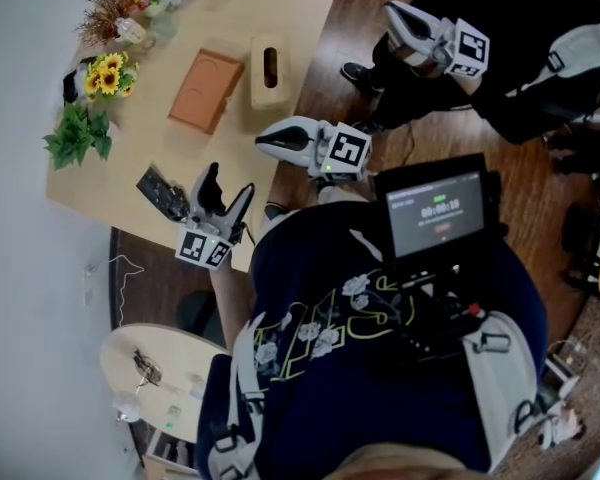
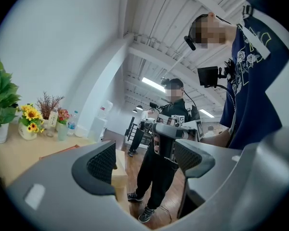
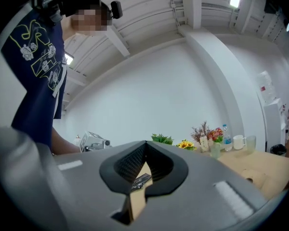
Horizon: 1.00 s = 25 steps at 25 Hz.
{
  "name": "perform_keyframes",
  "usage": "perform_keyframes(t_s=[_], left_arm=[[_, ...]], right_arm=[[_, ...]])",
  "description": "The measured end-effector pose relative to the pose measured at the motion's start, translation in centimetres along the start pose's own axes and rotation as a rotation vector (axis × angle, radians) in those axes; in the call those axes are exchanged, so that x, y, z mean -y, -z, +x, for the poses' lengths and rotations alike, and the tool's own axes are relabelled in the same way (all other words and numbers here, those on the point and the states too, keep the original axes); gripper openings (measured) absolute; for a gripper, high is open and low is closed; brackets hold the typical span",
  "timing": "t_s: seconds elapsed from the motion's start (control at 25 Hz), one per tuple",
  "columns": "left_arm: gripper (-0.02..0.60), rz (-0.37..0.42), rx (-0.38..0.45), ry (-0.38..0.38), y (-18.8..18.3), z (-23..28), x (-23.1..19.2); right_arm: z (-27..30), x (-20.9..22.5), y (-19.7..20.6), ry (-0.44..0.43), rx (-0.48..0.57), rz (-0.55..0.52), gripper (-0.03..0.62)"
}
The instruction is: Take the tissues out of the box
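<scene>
Pre-grasp stage imo, nothing is out of the box point(image 1: 269, 71) yet. It sits flat near the far edge of the worktop point(image 1: 175, 148), just beside an orange tray point(image 1: 207, 90), oval slot facing up. The slot looks dark from the head view, so we can't tell if a tissue is poking out.

Left gripper point(image 1: 230, 181) hovers over the near end of the worktop, well apart from the box. Its jaws are spread w/ nothing between them; in its own view we only see the box and another person past the gap.

Right gripper point(image 1: 262, 144) is off the worktop's edge, near the box but not touching it. Its jaws are clenched tip to tip on nothing.

Next move, as we read it:
- The right one is closer, so it prob does the pull. It needs to release its jaws first, then tip down over the slot.
- Pinch only the top tissue, then lift straight up.
- The box looks light tbh and could ride up w/ the tissue, so the left one should come over and pin it down.
</scene>
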<state>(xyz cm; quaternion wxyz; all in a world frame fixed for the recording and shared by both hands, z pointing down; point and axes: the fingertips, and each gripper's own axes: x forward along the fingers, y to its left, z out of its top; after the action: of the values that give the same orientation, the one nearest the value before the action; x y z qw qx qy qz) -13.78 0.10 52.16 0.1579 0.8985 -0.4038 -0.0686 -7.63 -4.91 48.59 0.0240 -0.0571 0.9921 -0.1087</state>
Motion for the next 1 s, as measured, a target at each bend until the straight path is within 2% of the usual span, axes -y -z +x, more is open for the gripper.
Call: perform_keyframes(t_s=[0.32, 0.56, 1.0], left_arm=[[0.373, 0.005, 0.003, 0.007, -0.3, -0.2, 0.6], [0.373, -0.009, 0.009, 0.012, -0.4, -0.1, 1.1], [0.373, 0.013, 0.006, 0.032, -0.2, 0.2, 1.5]], right_arm=[[-0.6, -1.5, -0.3, -0.041, 0.004, -0.028, 0.000], [-1.0, -2.0, 0.2, -0.050, -0.006, -0.039, 0.000], [-1.5, -2.9, 1.0, -0.059, -0.030, -0.030, 0.000]])
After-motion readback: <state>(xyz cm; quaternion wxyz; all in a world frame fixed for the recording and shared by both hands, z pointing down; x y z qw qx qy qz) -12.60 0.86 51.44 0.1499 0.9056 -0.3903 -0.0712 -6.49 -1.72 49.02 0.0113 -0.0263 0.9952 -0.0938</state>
